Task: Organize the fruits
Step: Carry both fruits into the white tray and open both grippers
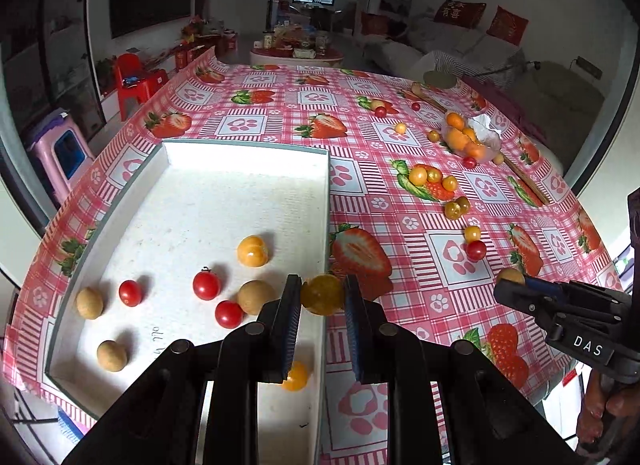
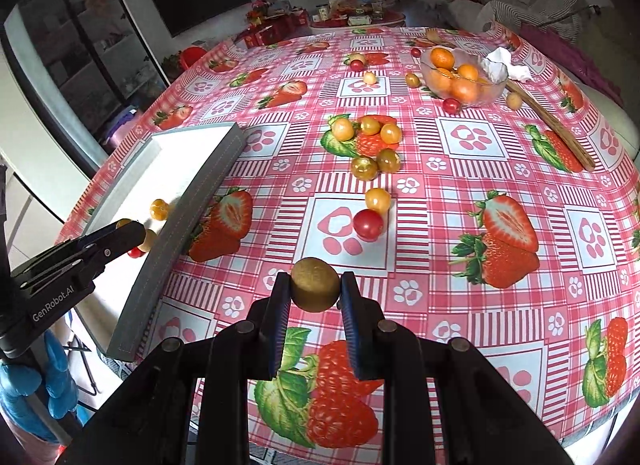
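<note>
Yellow-green cherry tomato (image 1: 322, 294) clamped in left gripper (image 1: 322, 297) jaws, right over the white tray (image 1: 240, 153) near-side wall. Longan (image 2: 315, 284) gripped in right gripper (image 2: 315, 289) above the tablecloth (image 2: 480, 193), beside the tray. Risk: releasing on the rim could bounce the tomato outside; round fruit rolls.

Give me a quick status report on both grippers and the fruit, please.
Left gripper shut on yellow tomato over tray wall. Right gripper shut on longan above tablecloth. Nothing in the way.
</note>
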`<state>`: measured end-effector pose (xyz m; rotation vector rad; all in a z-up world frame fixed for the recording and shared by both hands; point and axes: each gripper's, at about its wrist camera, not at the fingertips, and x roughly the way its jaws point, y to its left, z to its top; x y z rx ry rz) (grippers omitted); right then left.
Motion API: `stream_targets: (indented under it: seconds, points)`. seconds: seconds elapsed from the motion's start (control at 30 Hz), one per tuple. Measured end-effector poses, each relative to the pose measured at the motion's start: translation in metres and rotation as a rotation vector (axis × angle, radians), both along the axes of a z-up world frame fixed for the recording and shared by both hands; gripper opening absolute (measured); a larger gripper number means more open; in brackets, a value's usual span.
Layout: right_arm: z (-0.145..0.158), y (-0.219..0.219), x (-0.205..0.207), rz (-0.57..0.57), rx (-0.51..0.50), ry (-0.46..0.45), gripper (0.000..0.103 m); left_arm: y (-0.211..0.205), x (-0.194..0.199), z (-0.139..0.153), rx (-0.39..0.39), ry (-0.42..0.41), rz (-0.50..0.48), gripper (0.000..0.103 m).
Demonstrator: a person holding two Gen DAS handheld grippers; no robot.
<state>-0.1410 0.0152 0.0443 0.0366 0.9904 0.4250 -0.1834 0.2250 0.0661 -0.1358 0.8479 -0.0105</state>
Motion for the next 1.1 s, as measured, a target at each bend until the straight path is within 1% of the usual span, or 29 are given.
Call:
stream_targets:
  seconds: [0.1, 0.23, 0.53, 0.87, 1.1]
  points:
    - [0.003, 0.017, 0.002, 0.029, 0.006, 0.006, 0.027, 0.020, -0.010, -0.001, 0.020, -0.011, 0.045, 0.023]
    - [0.007, 0.043, 0.005, 0.074, 0.006, 0.009, 0.027, 0.045, -0.018, -0.009, 0.007, 0.005, 0.102, 0.023]
    - [0.012, 0.100, 0.018, 0.158, 0.001, 0.020, 0.027, 0.073, -0.027, -0.033, 0.024, 0.049, 0.174, 0.023]
    - [0.010, 0.161, 0.057, 0.216, -0.042, 0.019, 0.027, 0.079, -0.018, -0.047, 0.013, 0.096, 0.199, 0.023]
    - [-0.005, 0.186, 0.082, 0.212, -0.071, 0.038, 0.027, 0.074, -0.015, -0.048, 0.064, 0.109, 0.221, 0.023]
